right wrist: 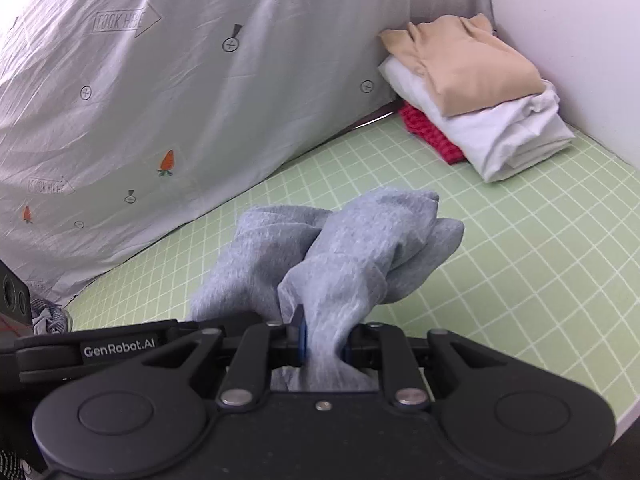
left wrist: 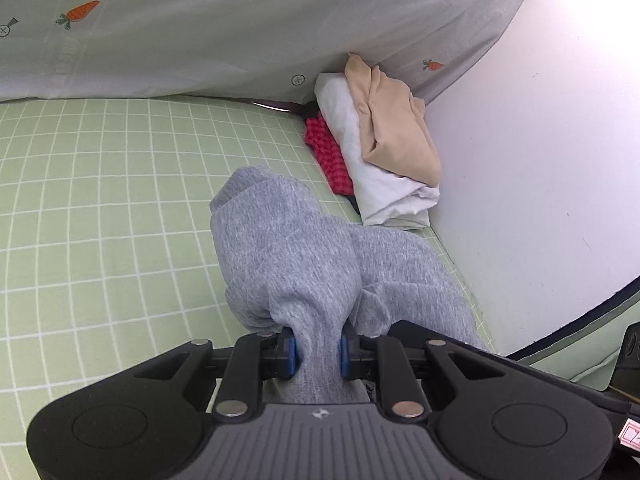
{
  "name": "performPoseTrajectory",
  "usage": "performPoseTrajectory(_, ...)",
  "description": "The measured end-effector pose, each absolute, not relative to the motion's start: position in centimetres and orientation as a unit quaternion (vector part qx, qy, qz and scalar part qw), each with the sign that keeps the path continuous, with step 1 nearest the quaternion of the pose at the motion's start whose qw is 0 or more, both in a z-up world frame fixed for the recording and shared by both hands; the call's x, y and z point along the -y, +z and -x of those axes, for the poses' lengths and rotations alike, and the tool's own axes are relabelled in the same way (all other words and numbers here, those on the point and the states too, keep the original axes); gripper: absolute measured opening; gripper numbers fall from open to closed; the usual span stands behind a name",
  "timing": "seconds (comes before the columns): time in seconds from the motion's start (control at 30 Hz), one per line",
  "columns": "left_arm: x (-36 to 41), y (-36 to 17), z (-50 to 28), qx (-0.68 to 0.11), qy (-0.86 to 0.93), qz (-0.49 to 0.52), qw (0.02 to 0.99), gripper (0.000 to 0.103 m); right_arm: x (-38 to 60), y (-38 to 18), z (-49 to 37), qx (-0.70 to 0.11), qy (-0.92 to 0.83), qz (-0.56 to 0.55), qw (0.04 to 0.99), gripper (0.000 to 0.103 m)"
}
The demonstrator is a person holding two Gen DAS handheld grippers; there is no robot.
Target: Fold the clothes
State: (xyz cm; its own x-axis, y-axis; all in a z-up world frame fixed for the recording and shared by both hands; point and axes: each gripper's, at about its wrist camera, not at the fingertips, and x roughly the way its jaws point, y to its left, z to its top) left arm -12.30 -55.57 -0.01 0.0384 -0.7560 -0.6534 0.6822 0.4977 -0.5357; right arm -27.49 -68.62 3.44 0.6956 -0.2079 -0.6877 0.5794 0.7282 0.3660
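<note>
Grey garment (left wrist: 288, 248): a soft knitted piece of clothing is held bunched up above the green checked sheet (left wrist: 100, 200); its shape cannot be told exactly, but two rounded lobes hang forward from the grips.
Left claw (left wrist: 318, 350): it is closed on a gathered fold of the grey garment, and the cloth is pinched between the two blue pads (left wrist: 291, 354).
Right claw (right wrist: 324, 344): it is also closed on a bunch of the grey garment (right wrist: 344, 248), with the fabric squeezed narrow between the fingers and spread out beyond them.
Green checked sheet: a light green cover with white grid lines is spread flat under the garment (right wrist: 500, 240).
Pile of folded clothes (left wrist: 380, 148): it is placed in the far corner, against the white wall (left wrist: 540, 160); a beige piece (right wrist: 464, 72) lies on top, a white piece (right wrist: 504, 132) is under it, and a red checked piece (right wrist: 430, 136) is at the bottom.
Pale cloth with carrots (right wrist: 160, 80): it is hung behind the sheet, printed with small orange carrots and the words "LOOK HERE".
Distance: the grey garment is kept apart from the pile.
</note>
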Motion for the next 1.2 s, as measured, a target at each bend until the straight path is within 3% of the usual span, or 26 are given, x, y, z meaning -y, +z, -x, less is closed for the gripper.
performPoseTrajectory(0.37,68.9,3.0,18.3,-0.454,-0.451,0.101,0.762,0.020,84.2,3.9,31.7,-0.311,-0.148,-0.224,0.912,0.017)
performPoseTrajectory(0.53,76.0,7.4,17.3,-0.423,-0.455,0.125,0.774,0.020,92.1,7.3,31.2,-0.280,-0.130,-0.221,0.925,0.017)
performPoseTrajectory(0.77,86.4,13.5,11.9,-0.340,-0.499,0.136,0.785,0.021,102.1,12.7,27.8,-0.179,-0.142,-0.192,0.955,0.017)
performPoseTrajectory(0.87,90.4,14.0,8.5,-0.325,-0.491,0.129,0.798,0.025,106.9,13.2,24.8,-0.152,-0.158,-0.199,0.955,0.019)
performPoseTrajectory(0.9,91.6,13.6,7.3,-0.325,-0.480,0.129,0.805,0.033,108.3,12.7,23.5,-0.151,-0.170,-0.200,0.953,0.021)
performPoseTrajectory(0.93,92.8,12.5,5.9,-0.331,-0.458,0.132,0.814,0.036,109.6,11.9,22.1,-0.153,-0.189,-0.200,0.949,0.031)
performPoseTrajectory(0.97,94.0,11.4,4.5,-0.337,-0.436,0.133,0.824,0.048,110.8,10.7,20.7,-0.153,-0.215,-0.198,0.944,0.052)
performPoseTrajectory(1.0,94.9,9.8,3.0,-0.343,-0.413,0.127,0.834,0.050,112.0,9.1,19.2,-0.157,-0.233,-0.196,0.939,0.059)
performPoseTrajectory(1.1,96.8,5.5,-0.1,-0.379,-0.363,0.087,0.847,0.050,114.4,4.3,15.4,-0.212,-0.254,-0.212,0.920,0.064)
performPoseTrajectory(1.2,96.4,2.4,-1.0,-0.390,-0.360,0.096,0.842,0.069,114.8,1.0,14.1,-0.230,-0.263,-0.225,0.910,0.070)
